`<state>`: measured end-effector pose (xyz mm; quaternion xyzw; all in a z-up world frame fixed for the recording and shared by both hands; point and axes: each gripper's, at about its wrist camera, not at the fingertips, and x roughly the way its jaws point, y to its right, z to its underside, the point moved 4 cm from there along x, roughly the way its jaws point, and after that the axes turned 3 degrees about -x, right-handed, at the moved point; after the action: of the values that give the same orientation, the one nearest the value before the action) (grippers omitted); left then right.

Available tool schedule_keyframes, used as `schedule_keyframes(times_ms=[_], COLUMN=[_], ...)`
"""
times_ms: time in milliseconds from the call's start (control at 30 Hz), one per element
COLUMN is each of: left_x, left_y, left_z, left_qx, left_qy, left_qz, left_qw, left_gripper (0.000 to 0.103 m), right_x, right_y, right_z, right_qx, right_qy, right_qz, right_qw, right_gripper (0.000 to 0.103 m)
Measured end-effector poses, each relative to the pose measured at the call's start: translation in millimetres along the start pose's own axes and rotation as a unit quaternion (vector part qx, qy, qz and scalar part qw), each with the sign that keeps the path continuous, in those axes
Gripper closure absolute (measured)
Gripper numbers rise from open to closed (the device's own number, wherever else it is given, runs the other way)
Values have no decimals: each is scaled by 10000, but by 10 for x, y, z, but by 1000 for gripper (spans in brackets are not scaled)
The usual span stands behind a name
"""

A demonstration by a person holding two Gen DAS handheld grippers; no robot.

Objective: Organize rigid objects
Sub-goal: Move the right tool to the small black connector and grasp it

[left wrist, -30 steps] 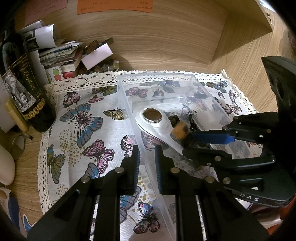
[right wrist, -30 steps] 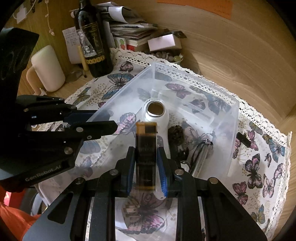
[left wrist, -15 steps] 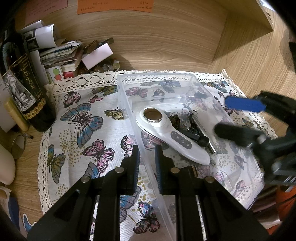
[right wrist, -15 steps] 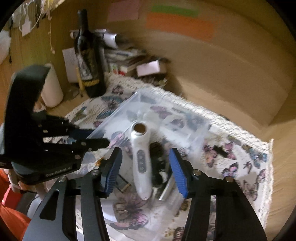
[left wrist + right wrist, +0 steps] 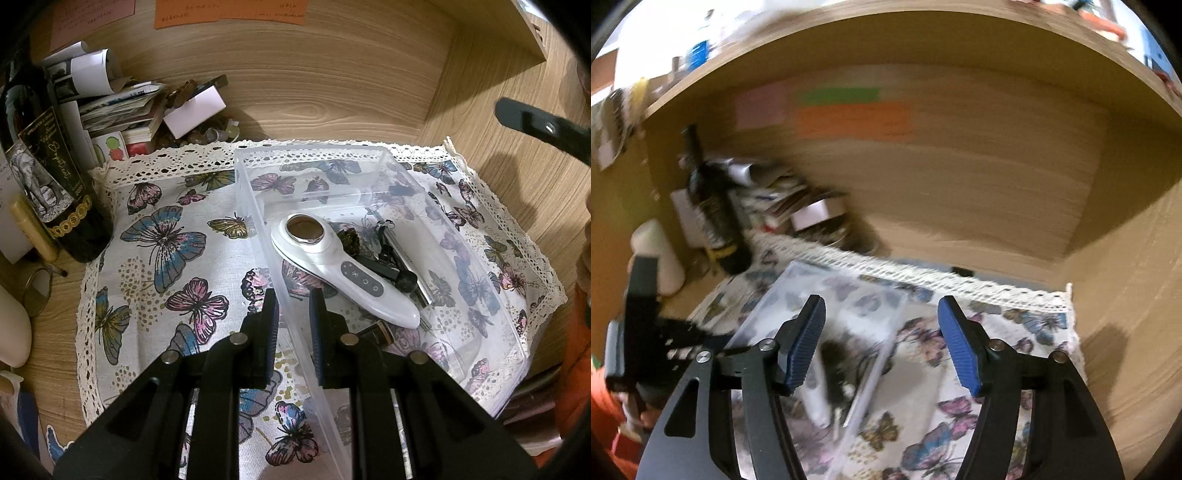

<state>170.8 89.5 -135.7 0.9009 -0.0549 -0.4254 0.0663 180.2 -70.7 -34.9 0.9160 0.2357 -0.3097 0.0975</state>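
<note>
Having let go of the small brown bottle [image 5: 376,332], now lying inside the clear plastic bin [image 5: 480,236], the right gripper [image 5: 882,343] lifts away, jaws opening and empty, while the left gripper [image 5: 293,314] pinches the bin's wall.

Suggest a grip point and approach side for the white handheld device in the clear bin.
Probably the slim handle around its button panel, coming from above with jaws across its width. The white handheld device lies flat in the clear bin; its round head is wider, and dark items crowd its far side, so stay toward the tapered near end.
</note>
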Motion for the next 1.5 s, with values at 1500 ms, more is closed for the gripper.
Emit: schedule_keyframes(times_ms=[1500], left_x=[21], left_y=[-47], left_z=[-7], left_qx=[-82], left_qy=[-58], left_qz=[118], left_qw=[9999], left_gripper=[87], right_x=[1265], right_y=[639], right_z=[548], right_qx=[721], right_qy=[-1465], right_qz=[163], right_qw=[9864], right_gripper=[61])
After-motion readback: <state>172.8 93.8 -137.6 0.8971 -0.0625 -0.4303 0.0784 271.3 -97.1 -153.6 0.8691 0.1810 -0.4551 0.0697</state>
